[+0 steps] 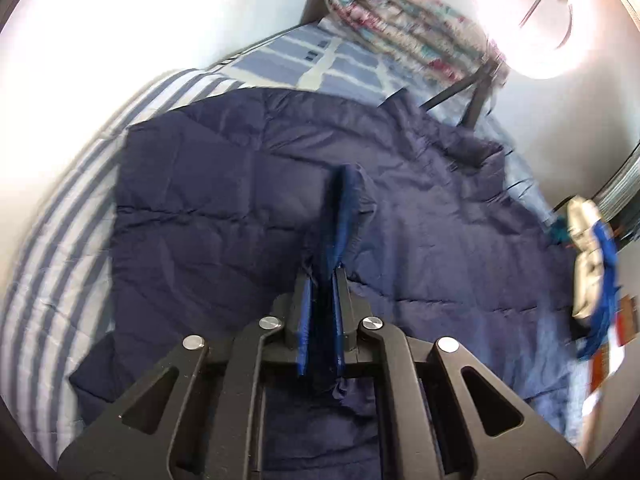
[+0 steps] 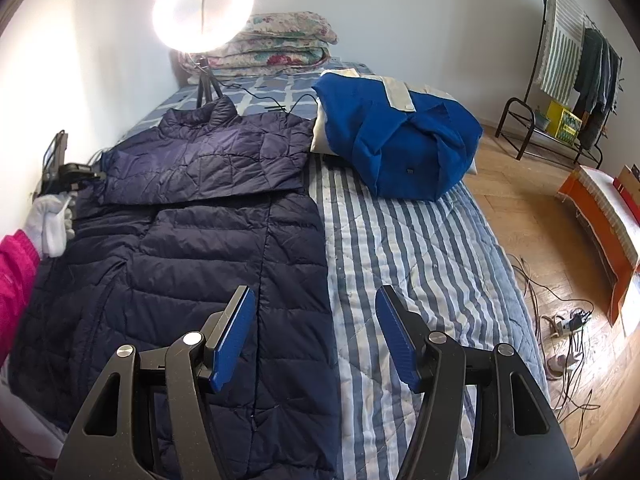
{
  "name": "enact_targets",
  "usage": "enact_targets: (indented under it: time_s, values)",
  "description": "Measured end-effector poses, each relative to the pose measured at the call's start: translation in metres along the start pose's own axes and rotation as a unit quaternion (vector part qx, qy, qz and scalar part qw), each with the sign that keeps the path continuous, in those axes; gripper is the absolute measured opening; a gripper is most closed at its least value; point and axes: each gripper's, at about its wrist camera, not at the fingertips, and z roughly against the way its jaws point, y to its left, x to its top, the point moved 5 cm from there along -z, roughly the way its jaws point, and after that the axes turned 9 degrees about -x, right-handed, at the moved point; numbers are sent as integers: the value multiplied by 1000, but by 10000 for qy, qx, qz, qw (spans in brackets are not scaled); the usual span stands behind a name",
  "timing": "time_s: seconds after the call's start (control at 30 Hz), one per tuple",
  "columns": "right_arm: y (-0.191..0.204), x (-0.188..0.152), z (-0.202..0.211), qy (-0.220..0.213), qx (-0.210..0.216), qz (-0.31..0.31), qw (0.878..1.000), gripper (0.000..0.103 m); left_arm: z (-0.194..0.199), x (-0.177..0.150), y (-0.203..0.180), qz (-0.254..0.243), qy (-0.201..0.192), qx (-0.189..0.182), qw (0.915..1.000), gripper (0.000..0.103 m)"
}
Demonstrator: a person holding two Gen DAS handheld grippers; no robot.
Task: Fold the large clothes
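A long navy quilted down coat (image 2: 192, 248) lies flat on the striped bed (image 2: 420, 248), collar toward the far end, one sleeve folded across the chest. In the left wrist view the coat (image 1: 240, 208) fills the middle. My left gripper (image 1: 322, 276) is shut on a pinched fold of the navy fabric, which sticks up between the blue pads. It shows in the right wrist view (image 2: 76, 174) at the coat's left edge, held by a white-gloved hand. My right gripper (image 2: 316, 320) is open and empty, hovering over the coat's lower right edge.
A blue and cream garment pile (image 2: 396, 136) sits on the bed to the right of the coat. A folded floral quilt (image 2: 276, 46) and a ring light on a tripod (image 2: 203, 12) stand at the bed's far end. Clothes rack (image 2: 568, 64), cables and wooden floor lie to the right.
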Motion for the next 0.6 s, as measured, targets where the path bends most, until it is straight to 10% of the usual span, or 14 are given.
enact_targets:
  time_s: [0.13, 0.6]
  values:
    - [1, 1, 1, -39, 34, 21, 10000, 62, 15, 5, 1, -153, -92, 261, 9995, 39]
    - [-4, -3, 12, -572, 766, 47, 9954, 63, 175, -5, -12, -865, -387, 25, 9955, 64]
